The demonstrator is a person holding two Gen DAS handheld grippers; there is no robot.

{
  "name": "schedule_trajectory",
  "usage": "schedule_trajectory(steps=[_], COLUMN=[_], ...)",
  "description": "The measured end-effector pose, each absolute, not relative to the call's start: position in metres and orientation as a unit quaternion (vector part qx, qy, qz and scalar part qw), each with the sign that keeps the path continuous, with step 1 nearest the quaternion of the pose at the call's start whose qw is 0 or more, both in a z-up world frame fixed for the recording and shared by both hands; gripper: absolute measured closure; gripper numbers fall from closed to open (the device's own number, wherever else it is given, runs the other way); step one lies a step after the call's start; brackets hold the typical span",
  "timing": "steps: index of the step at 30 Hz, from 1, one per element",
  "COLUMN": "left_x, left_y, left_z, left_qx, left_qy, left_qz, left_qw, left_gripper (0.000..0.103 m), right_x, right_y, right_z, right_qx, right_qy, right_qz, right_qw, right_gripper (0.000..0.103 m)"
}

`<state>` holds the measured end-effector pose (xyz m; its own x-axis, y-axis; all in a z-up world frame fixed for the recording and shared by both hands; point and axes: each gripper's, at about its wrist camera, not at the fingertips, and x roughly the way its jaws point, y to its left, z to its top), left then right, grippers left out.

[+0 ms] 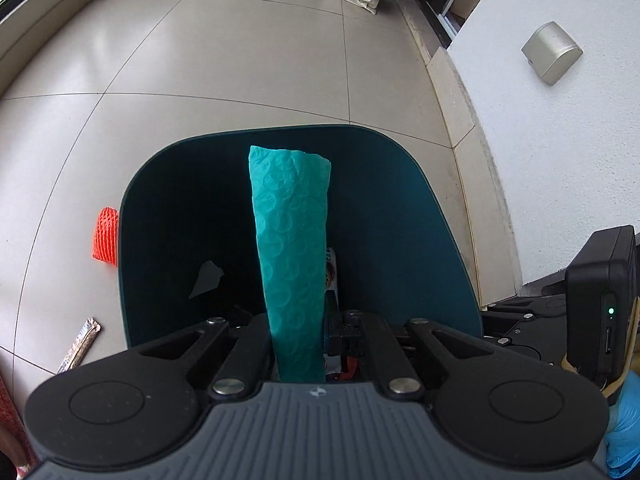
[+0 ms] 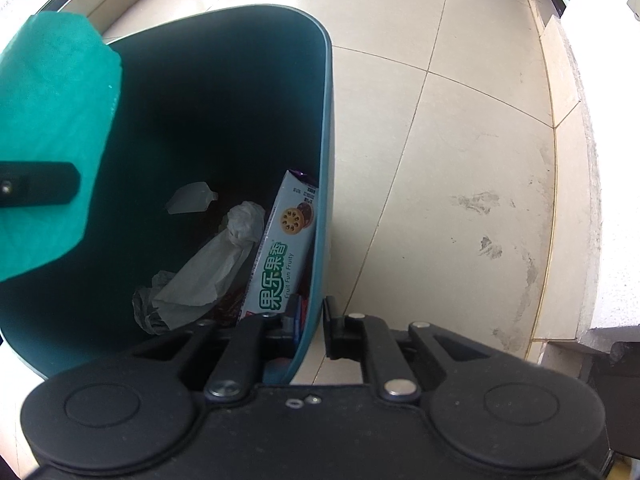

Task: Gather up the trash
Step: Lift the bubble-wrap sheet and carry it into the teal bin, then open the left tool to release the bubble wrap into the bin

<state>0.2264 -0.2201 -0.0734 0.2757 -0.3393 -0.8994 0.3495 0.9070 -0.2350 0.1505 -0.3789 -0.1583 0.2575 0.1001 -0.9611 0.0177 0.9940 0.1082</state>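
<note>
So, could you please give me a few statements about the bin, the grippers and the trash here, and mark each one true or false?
1. The left gripper is clamped on a teal bubble mailer above the bin. True.
2. The right gripper is empty and clear of the bin. False: its jaws pinch the bin's wall.
3. A biscuit box lies inside the bin. True.
4. The bin holds no paper. False: crumpled white paper lies beside the box.
5. An orange foam net sits on the floor beside the bin. True.
6. The snack wrapper is already in the bin. False: it lies on the floor.
</note>
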Motion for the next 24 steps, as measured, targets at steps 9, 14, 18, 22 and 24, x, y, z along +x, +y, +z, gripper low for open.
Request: schedule_trajectory(steps=[9, 14, 18, 22, 24], left_x=[0.224, 0.222, 0.22, 0.217, 0.218], left_y=[-0.239, -0.248, -0.246, -0.239, -0.235], left_z=[-0.101, -0.11, -0.107, -0.096, -0.091], left_qx=[0.063, 0.083, 0.078, 0.056, 0.051], left_qy=[0.592, 0.597, 0.581, 0.563, 0.562], left_qz=[-0.181, -0.187, -0.193, -0.205, -0.208], left_qw=[0.783, 0.776, 0.787, 0.799, 0.799], left_gripper=[0.097, 0.094, 0.036, 0.019, 0.019], right_x=[0.149, 0.149, 0.149, 0.149, 0.15], right_y=[-0.384, -0.386, -0.386, -0.386, -0.387], right_z=[-0.155, -0.153, -0.152, -0.152, -0.152], right_qx=[0.054, 0.058, 0.059, 0.059, 0.059], right_qy=[0.607, 0.607, 0.607, 0.607, 0.607], right_qz=[0.03, 0.03, 0.031, 0.031, 0.03], right_qw=[0.792, 0.792, 0.792, 0.792, 0.792], right_gripper=[0.092, 0.092, 0.092, 0.092, 0.092])
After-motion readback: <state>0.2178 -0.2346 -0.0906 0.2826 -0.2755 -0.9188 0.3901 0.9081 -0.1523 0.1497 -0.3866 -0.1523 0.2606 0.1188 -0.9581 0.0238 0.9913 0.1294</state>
